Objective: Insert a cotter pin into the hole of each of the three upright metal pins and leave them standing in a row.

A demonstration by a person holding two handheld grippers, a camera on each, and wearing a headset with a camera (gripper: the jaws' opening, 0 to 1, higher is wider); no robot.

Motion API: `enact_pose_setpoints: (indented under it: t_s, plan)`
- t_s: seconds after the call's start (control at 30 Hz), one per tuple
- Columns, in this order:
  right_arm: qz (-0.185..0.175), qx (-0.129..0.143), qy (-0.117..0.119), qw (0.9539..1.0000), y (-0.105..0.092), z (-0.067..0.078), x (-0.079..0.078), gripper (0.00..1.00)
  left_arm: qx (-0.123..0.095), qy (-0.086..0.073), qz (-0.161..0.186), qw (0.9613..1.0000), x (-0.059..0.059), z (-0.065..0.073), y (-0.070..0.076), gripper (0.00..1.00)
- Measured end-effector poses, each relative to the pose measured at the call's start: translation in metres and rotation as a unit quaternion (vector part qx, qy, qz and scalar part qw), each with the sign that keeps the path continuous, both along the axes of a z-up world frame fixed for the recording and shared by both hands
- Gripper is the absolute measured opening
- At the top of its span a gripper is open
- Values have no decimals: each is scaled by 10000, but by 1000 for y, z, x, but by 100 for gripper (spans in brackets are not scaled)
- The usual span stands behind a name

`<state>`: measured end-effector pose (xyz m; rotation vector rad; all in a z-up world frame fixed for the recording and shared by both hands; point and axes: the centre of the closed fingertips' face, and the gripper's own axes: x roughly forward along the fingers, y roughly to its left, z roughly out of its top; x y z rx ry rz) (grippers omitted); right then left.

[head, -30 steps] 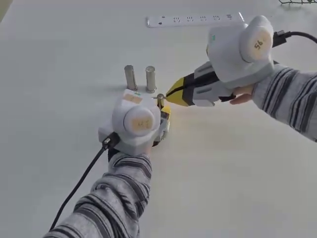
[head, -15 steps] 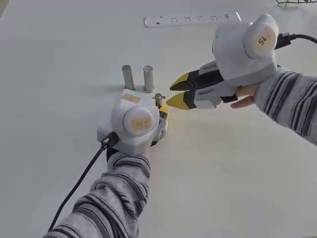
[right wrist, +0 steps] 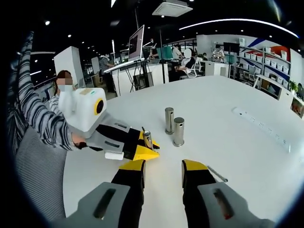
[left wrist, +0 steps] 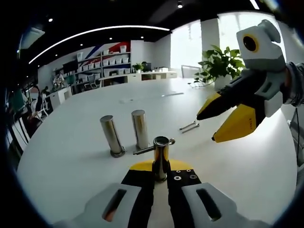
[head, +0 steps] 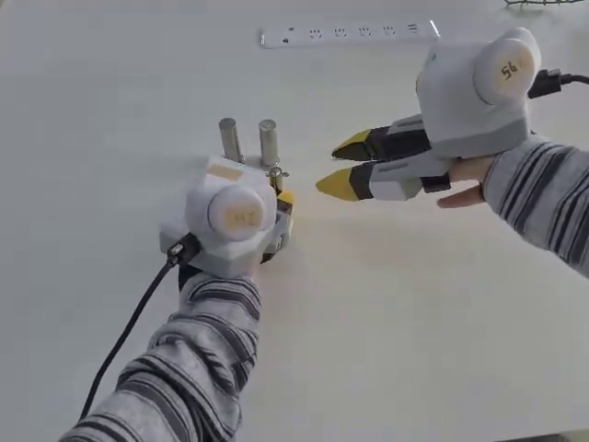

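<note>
The left gripper (left wrist: 160, 173) is clamped on the lower part of one metal pin (left wrist: 160, 149) and holds it upright. A cotter pin (left wrist: 151, 149) sits crosswise through the hole near the metal pin's top. Two bare pins (left wrist: 139, 128) stand side by side just beyond that held pin and to its left. The right gripper (left wrist: 206, 129) hangs to its right, jaws spread and empty. Spare cotter pins (left wrist: 190, 126) lie flat on the table (left wrist: 71, 123) beyond the held pin and to its right — nearer the right gripper, which is probably the one to fetch them — their long axes running roughly back toward the held pin.
</note>
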<state>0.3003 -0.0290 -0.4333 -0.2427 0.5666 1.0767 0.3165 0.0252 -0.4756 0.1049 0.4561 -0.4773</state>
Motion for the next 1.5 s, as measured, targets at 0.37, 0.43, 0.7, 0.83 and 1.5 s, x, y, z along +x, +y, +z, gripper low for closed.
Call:
enact_pose_setpoints:
  t_s: [0.37, 0.43, 0.7, 0.83, 1.5]
  plan:
    - [-63, 26, 93, 9999, 6, -8, -3, 27, 64, 22, 253, 9997, 12, 1, 37, 5]
    - [-75, 54, 122, 9999, 7, -8, -3, 27, 30, 48, 276, 9996, 13, 1, 40, 5]
    - [-84, 55, 102, 9999, 8, -9, 0, 27, 10, 67, 252, 9997, 13, -1, 44, 5]
    - [-100, 50, 119, 9999, 9, -10, 1, 27, -33, 42, 255, 9997, 14, -1, 43, 5]
    - [-128, 58, 184, 9997, 13, -13, -3, 26, -57, 66, 85, 9999, 13, -3, 40, 13]
